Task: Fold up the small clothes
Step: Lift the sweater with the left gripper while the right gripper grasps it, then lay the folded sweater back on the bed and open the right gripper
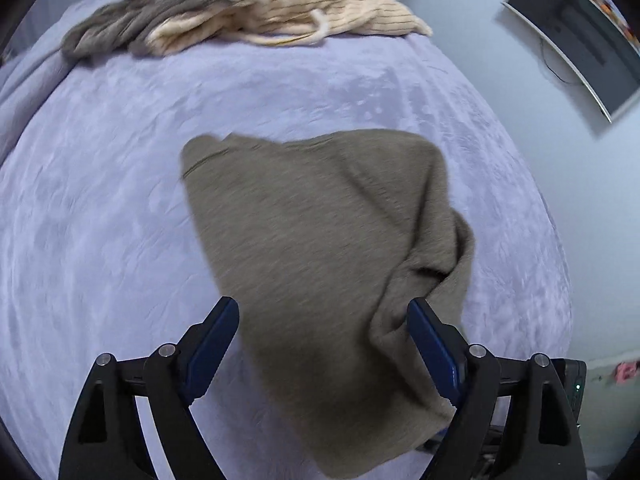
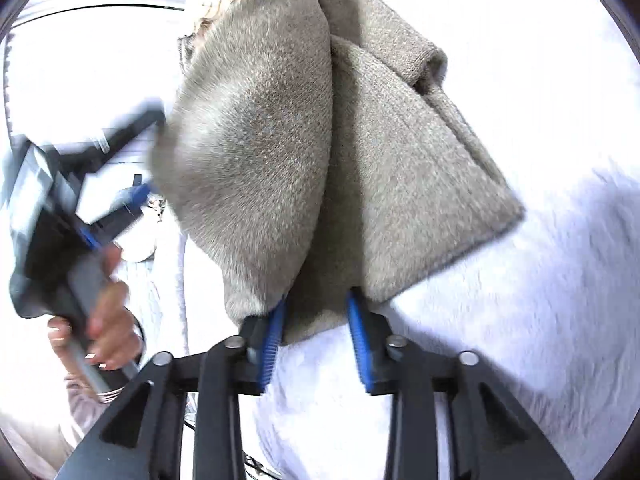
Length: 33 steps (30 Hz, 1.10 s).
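A taupe knit garment lies bunched on the lavender bed. My left gripper is open, its blue-padded fingers spread wide on either side of the garment's near end, not clamping it. In the right wrist view the same garment hangs folded in front of the camera. My right gripper has its jaws partly apart with the cloth's lower edge between the blue pads. The left gripper and the hand holding it show blurred at the left.
A pile of cream striped and grey clothes lies at the far side of the bed. A wall-mounted screen hangs on the right. The bed's right edge drops to the floor.
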### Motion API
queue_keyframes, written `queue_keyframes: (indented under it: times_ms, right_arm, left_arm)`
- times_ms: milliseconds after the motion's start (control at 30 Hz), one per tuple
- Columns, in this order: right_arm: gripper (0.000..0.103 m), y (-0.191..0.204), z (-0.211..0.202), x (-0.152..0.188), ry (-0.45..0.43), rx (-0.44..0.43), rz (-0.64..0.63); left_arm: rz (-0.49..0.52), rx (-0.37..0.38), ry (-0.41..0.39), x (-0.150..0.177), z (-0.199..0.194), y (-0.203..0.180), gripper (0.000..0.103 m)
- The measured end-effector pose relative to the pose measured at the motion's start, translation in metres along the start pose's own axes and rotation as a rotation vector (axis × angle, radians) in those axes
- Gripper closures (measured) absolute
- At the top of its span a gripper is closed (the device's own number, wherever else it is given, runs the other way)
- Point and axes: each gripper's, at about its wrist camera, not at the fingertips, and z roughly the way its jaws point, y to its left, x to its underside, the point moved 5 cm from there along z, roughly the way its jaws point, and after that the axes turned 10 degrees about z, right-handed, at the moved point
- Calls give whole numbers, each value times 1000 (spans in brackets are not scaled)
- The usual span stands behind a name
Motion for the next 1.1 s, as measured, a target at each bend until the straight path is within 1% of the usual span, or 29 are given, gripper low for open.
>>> queue_keyframes:
  times_ms: [67,133,167,233,333,400,500,533,567,600,633,733,767,833,867,900,933,967,1000,1033,1067,1100]
  right_arm:
    - [60,-1,-3,4,-6,10,-7]
    - [53,2,-5,5,-16,35,-26]
    - [52,2,-4,5,-24,55,-40]
    - [52,9,-1,9,-27,65,-64]
    - [52,22,3,12,5,-6,-70]
    - [52,35,12,18,17,-37,-70]
    - [52,39,32,17,23,-74,-44]
    - [52,40,39,17,18,-75,-33]
    - [53,41,48,17,18,-59,-17]
    - [68,42,57,18,26,-50,0]
    - [89,44,63,18,28,-49,13]
    - [89,64,59,17,14,-158,24]
    - [89,68,57,16,6,-163,12]
    - [89,67,60,18,1,-132,-2]
    - [89,55,60,22,9,-100,-1]
    - [89,47,65,24,26,-40,-11]
    - [84,37,75,28,63,46,-35]
    - [83,32,81,33,95,92,-48]
    - [83,30,82,39,123,107,-62]
    - [79,33,79,46,136,132,-102]
    - [74,37,73,50,130,176,-151]
    - [58,41,63,51,99,237,-207]
  left_arm:
    - [-99,-19,47,20,2,30,16]
    - [-161,-29,79,40,2,47,16]
    - [-180,-26,82,48,2,52,16]
    - [-199,-20,86,63,1,55,16]
    - [-200,2,106,82,4,51,16]
    - [-197,-13,114,93,5,50,16]
    - [-216,-35,119,102,5,58,16]
    - [-232,-34,118,104,3,62,16]
    - [-245,-33,118,107,1,67,16]
    - [-251,-36,118,108,-1,70,16]
    - [-254,-43,115,110,-4,74,16]
    - [-253,-62,90,112,-17,88,16]
    - [-253,-67,84,114,-20,93,16]
    - [-257,-75,88,116,-21,99,16]
    - [-260,-78,92,117,-20,100,16]
    - [-260,-75,95,118,-19,101,16]
    - [-258,-74,97,119,-18,100,16]
    - [-251,-74,103,120,-15,98,16]
    - [-239,-73,107,119,-12,93,16]
    - [-227,-68,108,117,-8,86,16]
    - [-214,-59,105,115,-6,81,16]
    - [-205,-52,104,113,-5,76,16]
